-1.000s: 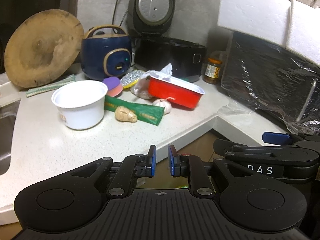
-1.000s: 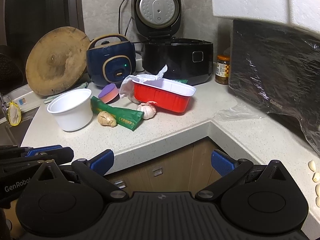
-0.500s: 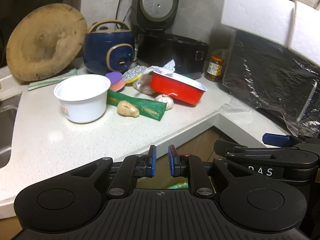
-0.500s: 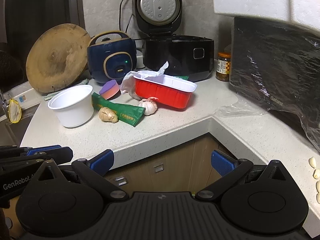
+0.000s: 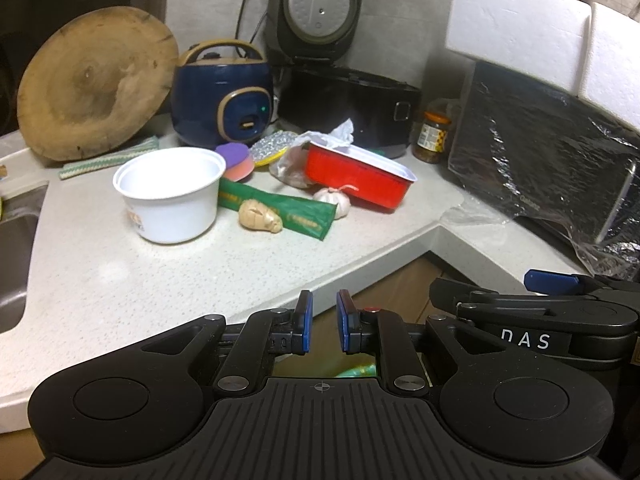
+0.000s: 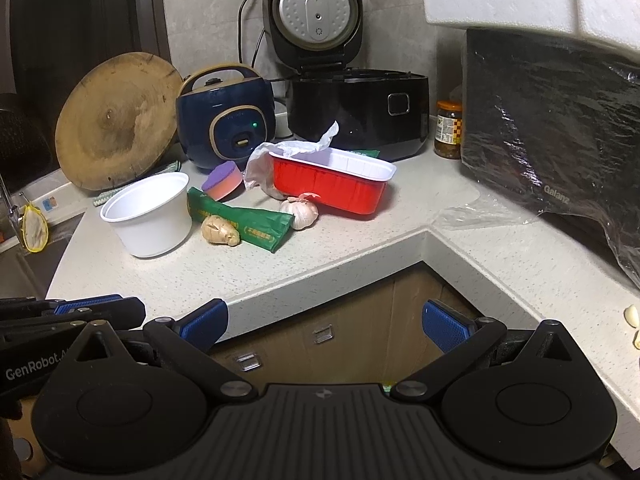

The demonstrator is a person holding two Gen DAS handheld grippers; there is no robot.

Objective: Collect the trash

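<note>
Left wrist view, fingers: the left gripper (image 5: 323,327) hung off the counter edge with its blue pads nearly together, a narrow gap between them and nothing in it
Left wrist view, trash: the white cup (image 5: 170,193) stood upright near the sink side of the countertop (image 5: 120,280); the green wrapper (image 5: 280,210) lay flat just behind it, with the ginger piece (image 5: 260,216) touching it; the red tray (image 5: 358,178) sat further back with a crumpled plastic bag (image 5: 316,148) at its rim
Left wrist view, only here: a scouring pad (image 5: 272,146) behind the purple sponge (image 5: 236,160), and the right gripper's side at the frame's right
Right wrist view, fingers: the right gripper (image 6: 325,326) was spread wide and empty, well short of the pile
Right wrist view, only here: garlic cloves (image 6: 632,322) on the counter's right arm, cabinet doors below, the garlic bulb (image 6: 300,212) touching the tray's front
Handling, cup: probably light, thin-walled and easily crushed; best pinched at the rim
Handling, tray: likely stiff foil, light; grip one long wall
Handling, wrapper and bag: limp and slippery; pinch a raised fold
</note>
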